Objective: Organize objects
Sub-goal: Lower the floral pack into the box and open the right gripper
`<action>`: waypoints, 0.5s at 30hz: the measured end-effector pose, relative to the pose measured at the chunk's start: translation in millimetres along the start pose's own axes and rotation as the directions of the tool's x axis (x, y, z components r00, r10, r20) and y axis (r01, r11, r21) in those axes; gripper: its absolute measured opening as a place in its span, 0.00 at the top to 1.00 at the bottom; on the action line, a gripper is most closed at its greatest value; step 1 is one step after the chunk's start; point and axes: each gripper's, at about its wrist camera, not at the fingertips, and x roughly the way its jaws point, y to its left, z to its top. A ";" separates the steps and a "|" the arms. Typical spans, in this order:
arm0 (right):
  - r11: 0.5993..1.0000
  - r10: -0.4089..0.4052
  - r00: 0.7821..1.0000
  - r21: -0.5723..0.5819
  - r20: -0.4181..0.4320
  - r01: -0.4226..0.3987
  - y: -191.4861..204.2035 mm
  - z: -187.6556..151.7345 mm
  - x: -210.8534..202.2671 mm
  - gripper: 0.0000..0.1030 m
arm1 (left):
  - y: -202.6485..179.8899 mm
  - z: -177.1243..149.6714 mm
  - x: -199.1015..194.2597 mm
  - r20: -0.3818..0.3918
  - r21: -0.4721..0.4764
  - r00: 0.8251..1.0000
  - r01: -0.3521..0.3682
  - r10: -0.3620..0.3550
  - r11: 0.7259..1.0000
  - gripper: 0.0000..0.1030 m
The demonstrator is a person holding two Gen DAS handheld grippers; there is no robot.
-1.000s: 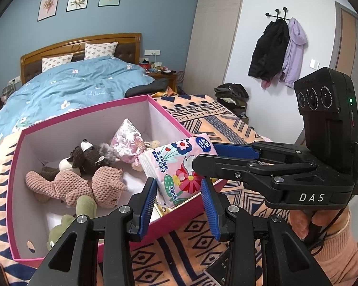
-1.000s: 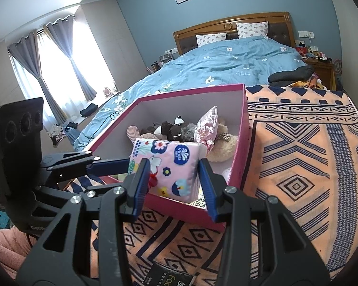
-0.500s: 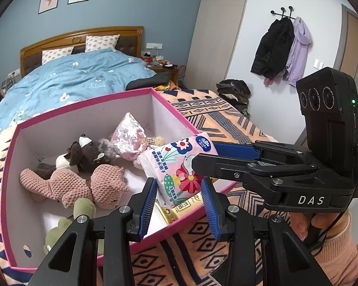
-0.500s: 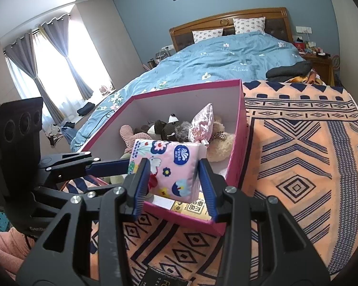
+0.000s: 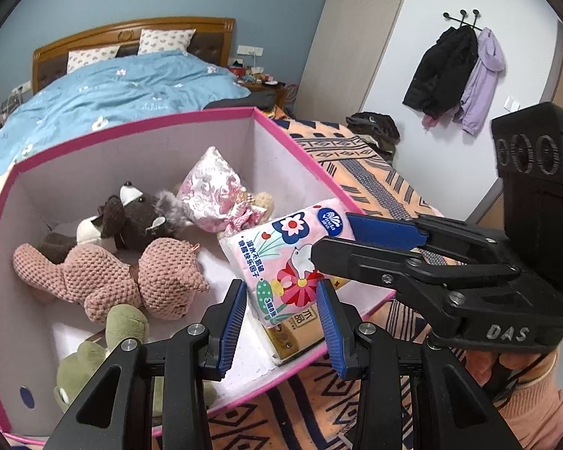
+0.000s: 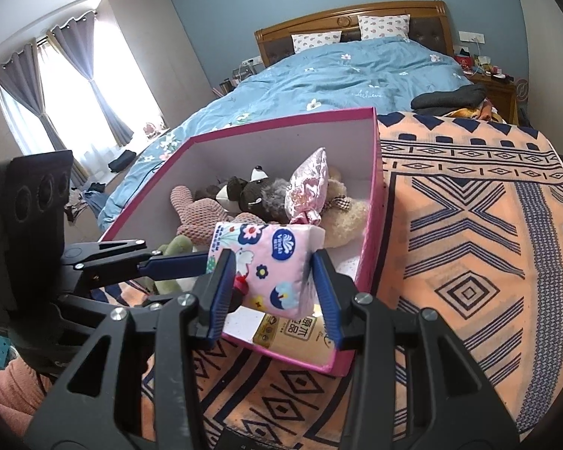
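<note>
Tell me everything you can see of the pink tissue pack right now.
The tissue pack is a soft, pink plastic-wrapped block printed with flowers, a white bird, a blue round logo and Chinese text. The right gripper pinches its sides, holding it tilted above the pink box's near corner, over a yellow pack inside.

Right gripper [image 6: 274, 287]: jaws clamped on tissue pack [image 6: 270, 266], fingers pointing toward 12 o'clock. Left gripper [image 5: 281, 320]: jaws parted, gripping nothing, reaching in from 9 o'clock of right wrist view.
</note>
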 end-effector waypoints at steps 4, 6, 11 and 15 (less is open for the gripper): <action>1.000 -0.016 1.000 -0.013 -0.001 0.016 4.0 0.1 2.6 0.55 | 6.2 0.1 5.1 -0.009 -0.021 1.000 -0.001 0.001 1.000 0.63; 1.000 -0.014 1.000 -0.012 0.003 0.014 4.0 0.2 2.8 0.55 | 8.5 -0.1 6.4 -0.011 -0.030 1.000 -0.002 0.002 1.000 0.63; 1.000 -0.002 1.000 -0.001 0.025 0.002 2.1 0.9 -3.4 0.55 | 10.5 -1.5 5.5 -0.004 -0.037 1.000 -0.014 0.014 0.999 0.61; 1.000 0.010 0.999 0.001 0.034 -0.010 2.2 -1.5 -8.9 0.54 | 8.9 -2.7 2.8 0.007 -0.026 0.999 -0.035 0.036 0.999 0.59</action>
